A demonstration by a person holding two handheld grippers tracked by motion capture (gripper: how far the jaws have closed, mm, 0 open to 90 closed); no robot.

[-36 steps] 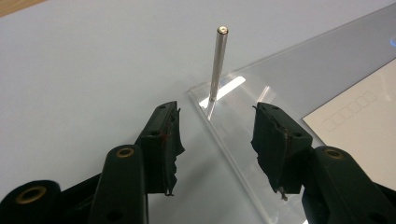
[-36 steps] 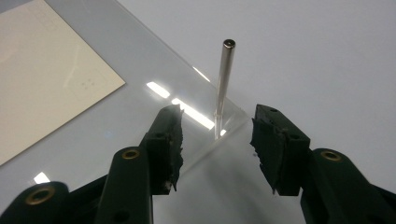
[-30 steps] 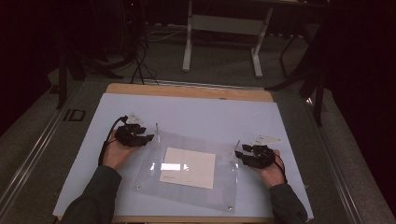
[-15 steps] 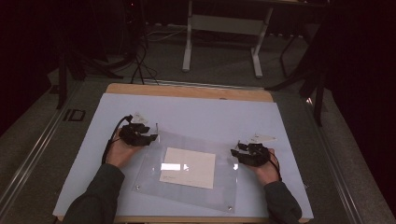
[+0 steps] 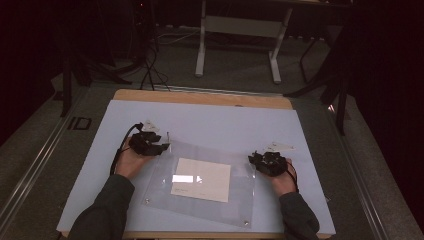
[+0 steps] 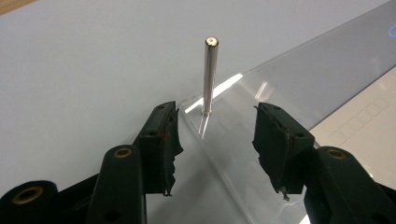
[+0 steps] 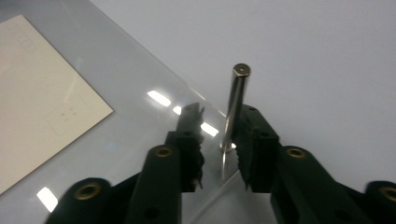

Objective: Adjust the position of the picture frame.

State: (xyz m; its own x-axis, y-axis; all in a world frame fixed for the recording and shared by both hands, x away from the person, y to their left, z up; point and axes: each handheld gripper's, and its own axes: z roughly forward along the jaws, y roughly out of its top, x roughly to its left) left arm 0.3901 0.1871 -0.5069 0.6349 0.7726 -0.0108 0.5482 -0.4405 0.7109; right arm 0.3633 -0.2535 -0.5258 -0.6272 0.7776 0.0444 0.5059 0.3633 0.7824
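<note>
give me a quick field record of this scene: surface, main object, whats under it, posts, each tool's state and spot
surface: pale blue table top on a wooden table
main object: clear plastic sheet, lying flat, with small fittings at its near corners
under the sheet: cream paper card
posts: upright metal pins at the two far corners, left pin and right pin
left tool: open, jaws either side of the left pin's base, not touching it
right tool: jaws narrow around the right pin; contact unclear
hands: one on each tool, at the sheet's far corners

A clear rectangular acrylic sheet (image 5: 200,182) lies flat on the table over a cream paper card (image 5: 201,179); slim upright metal pins (image 6: 208,74) stand at its corners.
</note>
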